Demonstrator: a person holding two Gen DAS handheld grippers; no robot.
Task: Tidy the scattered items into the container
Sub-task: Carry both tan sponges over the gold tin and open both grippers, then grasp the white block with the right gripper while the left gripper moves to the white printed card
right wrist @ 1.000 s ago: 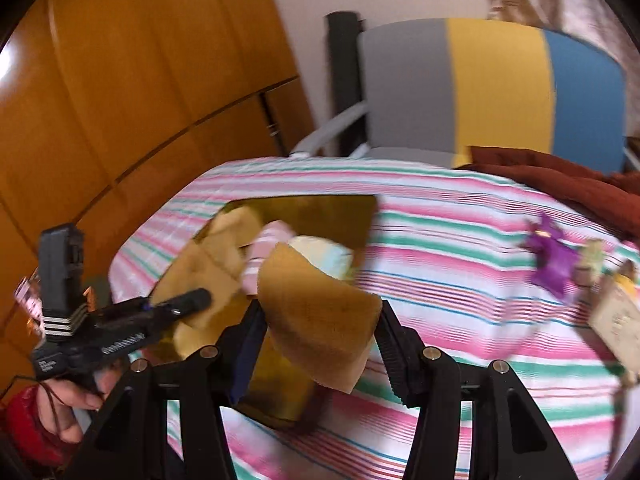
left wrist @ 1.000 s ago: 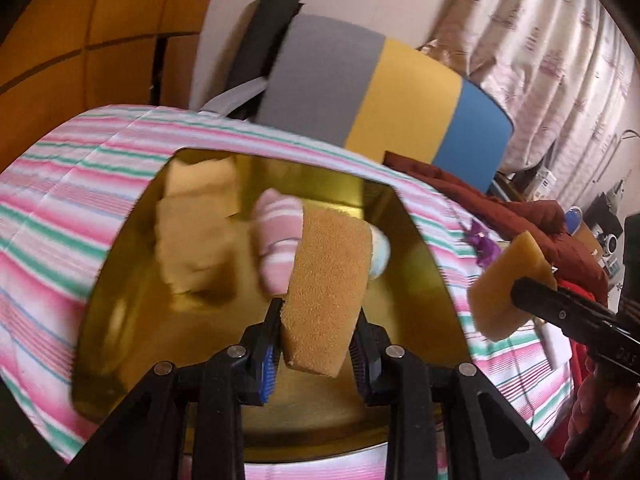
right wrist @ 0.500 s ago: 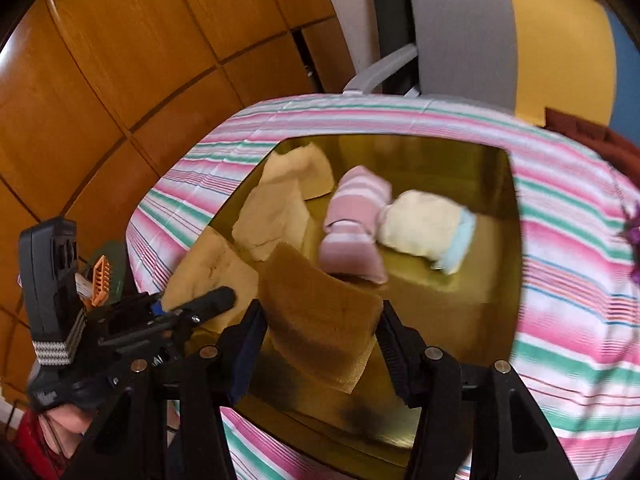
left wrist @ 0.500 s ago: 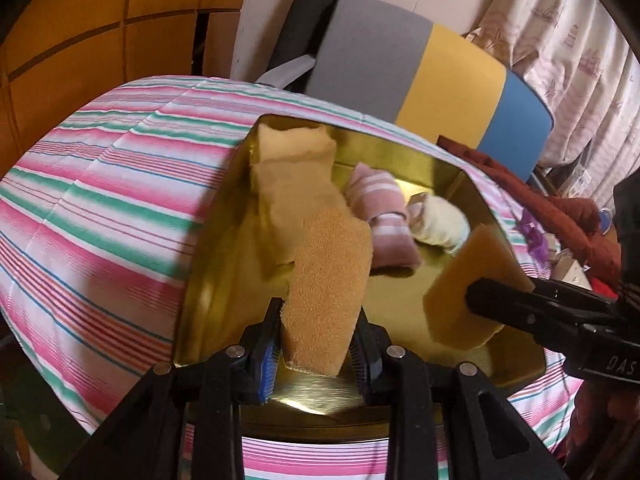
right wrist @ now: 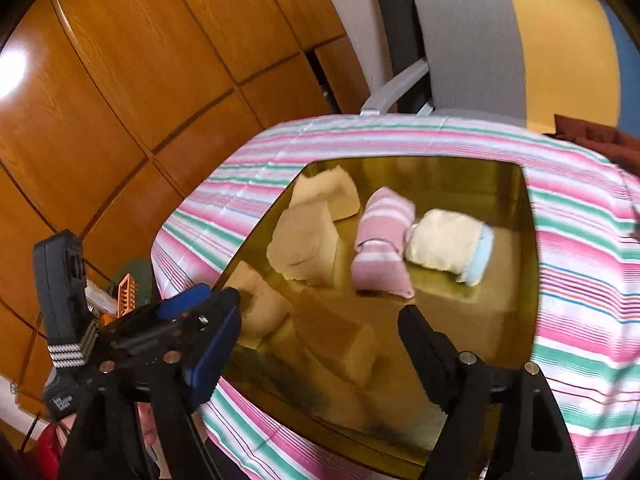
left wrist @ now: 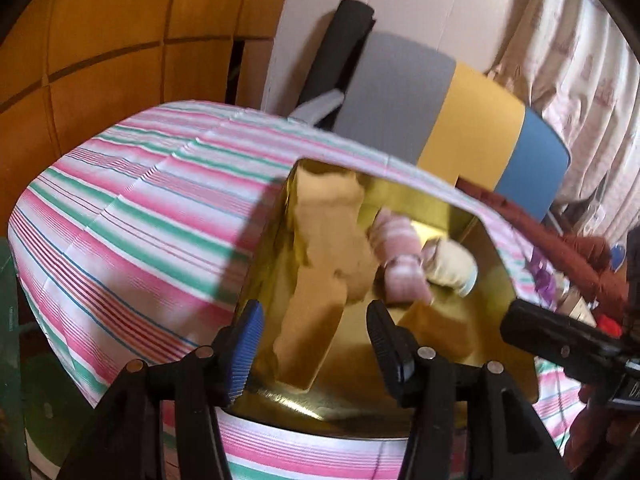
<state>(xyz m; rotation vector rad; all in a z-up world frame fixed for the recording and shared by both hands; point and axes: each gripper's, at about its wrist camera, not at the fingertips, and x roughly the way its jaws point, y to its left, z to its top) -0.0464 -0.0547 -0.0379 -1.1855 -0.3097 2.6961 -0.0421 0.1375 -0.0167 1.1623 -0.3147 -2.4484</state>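
Observation:
A gold tray (left wrist: pixel 476 224) (right wrist: pixel 524 280) lies on the striped tablecloth. In it are several tan sponges, a rolled pink striped sock (right wrist: pixel 382 240) (left wrist: pixel 400 252) and a cream and blue sock roll (right wrist: pixel 446 246) (left wrist: pixel 450 264). My left gripper (left wrist: pixel 316 344) is open over the tray's near left edge; a tan sponge (left wrist: pixel 310 332) stands loose between its fingers. My right gripper (right wrist: pixel 320 350) is open over the tray's near edge, with a tan sponge (right wrist: pixel 340 340) lying in the tray below it. Each gripper shows in the other's view.
The striped tablecloth (left wrist: pixel 132 216) (right wrist: pixel 580 264) covers a rounded table. A grey, yellow and blue chair back (left wrist: pixel 448 116) (right wrist: pixel 520 48) stands behind. Wooden panels (right wrist: pixel 140 80) are at the left. Dark red cloth (left wrist: pixel 552 232) and small clutter lie at the right.
Both grippers have opened and let go of their sponges, which now rest in the tray. Both have drawn back a little toward the tray's near edge.

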